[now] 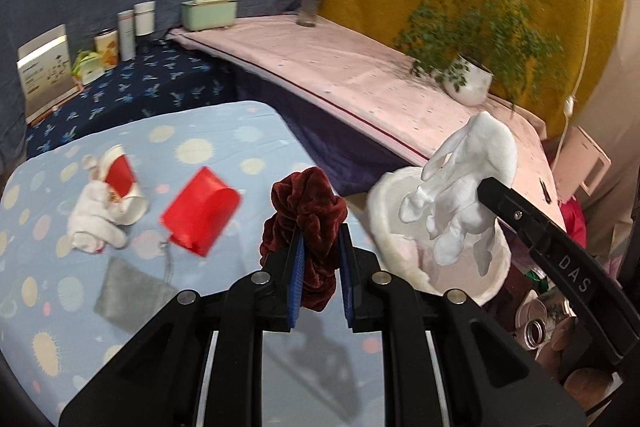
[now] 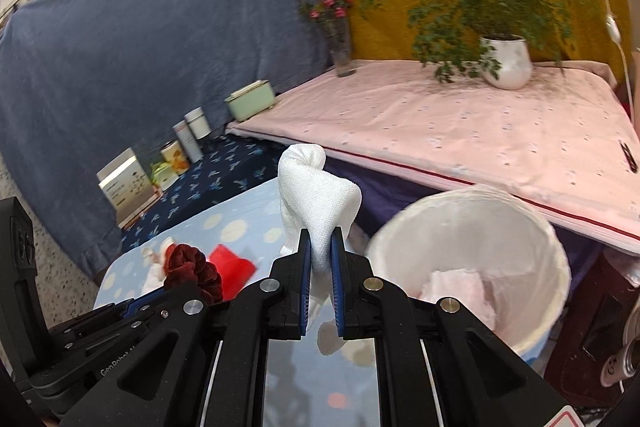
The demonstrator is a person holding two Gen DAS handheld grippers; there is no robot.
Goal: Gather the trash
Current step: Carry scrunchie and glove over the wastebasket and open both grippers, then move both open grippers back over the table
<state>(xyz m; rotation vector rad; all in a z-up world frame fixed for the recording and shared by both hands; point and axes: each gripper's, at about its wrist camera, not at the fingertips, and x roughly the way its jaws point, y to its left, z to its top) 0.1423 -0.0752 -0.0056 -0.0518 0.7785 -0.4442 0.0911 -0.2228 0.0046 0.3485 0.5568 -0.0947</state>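
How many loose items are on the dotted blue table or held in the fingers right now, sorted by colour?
Red: 2, the dark red scrunchie and the red folded card
White: 2, the held white cloth and the crumpled white wad
Red and white: 1, the paper cup
Grey: 1, the grey pouch
Total: 6

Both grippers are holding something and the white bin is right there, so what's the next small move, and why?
Probably carry the right gripper a little further over the white bin and let go. It is shut on the white tissue, the bin's mouth lies just beside it, and the left gripper, holding the dark red scrunchie, sits farther off.
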